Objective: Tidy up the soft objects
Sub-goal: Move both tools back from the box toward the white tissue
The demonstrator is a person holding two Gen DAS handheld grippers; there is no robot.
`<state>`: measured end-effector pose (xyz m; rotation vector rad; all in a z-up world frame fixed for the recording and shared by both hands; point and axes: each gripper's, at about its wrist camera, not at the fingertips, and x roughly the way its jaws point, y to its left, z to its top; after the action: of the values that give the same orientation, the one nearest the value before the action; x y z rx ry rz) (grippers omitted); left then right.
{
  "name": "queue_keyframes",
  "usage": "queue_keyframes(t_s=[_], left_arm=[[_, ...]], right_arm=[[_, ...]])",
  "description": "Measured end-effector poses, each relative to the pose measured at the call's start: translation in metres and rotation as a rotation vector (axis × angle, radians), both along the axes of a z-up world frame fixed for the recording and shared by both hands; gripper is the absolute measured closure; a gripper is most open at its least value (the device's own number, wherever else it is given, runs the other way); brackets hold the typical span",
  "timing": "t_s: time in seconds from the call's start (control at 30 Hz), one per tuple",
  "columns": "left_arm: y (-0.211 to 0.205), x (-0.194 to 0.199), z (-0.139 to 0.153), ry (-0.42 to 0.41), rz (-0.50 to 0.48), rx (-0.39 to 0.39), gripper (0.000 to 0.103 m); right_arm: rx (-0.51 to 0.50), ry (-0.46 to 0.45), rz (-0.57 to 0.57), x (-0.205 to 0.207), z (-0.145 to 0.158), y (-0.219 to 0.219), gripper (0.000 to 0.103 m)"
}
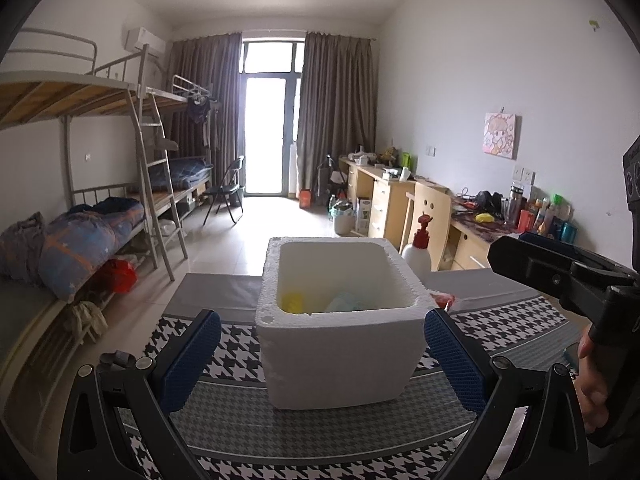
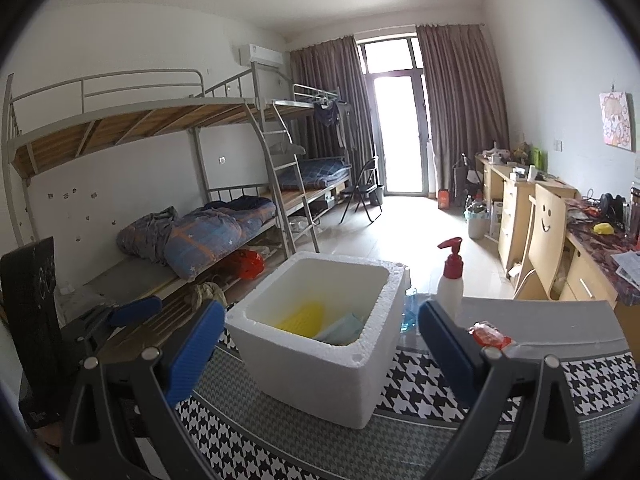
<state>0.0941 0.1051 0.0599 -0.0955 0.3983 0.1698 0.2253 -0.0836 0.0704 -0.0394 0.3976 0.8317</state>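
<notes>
The surface (image 1: 224, 436), covered with a houndstooth-patterned cloth, was seen in both wrist views, with bunk beds (image 2: 168, 184) along the wall behind it. A white foam box (image 1: 340, 344) was found standing upright on the surface, open at the top. In the left wrist view the box was placed directly ahead of the left hand-held gripper (image 1: 322, 354), between its two blue pads and not touched by either. The fingers of that gripper were spread wide, nothing being held. The right hand-held gripper (image 2: 320, 344) was likewise recorded with its fingers apart and empty; the box was seen ahead of it, between the pads, its near corner turned toward the camera.

Inside the box a yellow soft object (image 2: 302, 316) and a pale blue soft object (image 2: 340, 328) were noted, lying against each other on the bottom. A white pump bottle (image 2: 450, 284) with a red top was seen upright behind the box on its right. A small red wrapped object (image 2: 486, 334) lay on the surface right of the box, just beside the right pad in the right wrist view.

Only the left wrist view showed the right gripper from the side, with the hand (image 1: 592, 384) holding it. Only the right wrist view showed the blue item (image 2: 408, 316) just behind the box.
</notes>
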Motion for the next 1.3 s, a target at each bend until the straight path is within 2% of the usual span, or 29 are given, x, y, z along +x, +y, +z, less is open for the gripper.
queue_keyframes(t_s=[0.57,1.3], left_arm=[[-0.016,-0.021,0.007,-0.061,-0.034,0.013,0.001],[-0.035,-0.034,-0.005,-0.084,-0.104,0.019,0.001]], right_arm=[[0.017,-0.056,-0.045,-0.021,0.001,-0.020,0.004],[0.005,-0.100,-0.111,-0.042,-0.011,-0.053,0.004]])
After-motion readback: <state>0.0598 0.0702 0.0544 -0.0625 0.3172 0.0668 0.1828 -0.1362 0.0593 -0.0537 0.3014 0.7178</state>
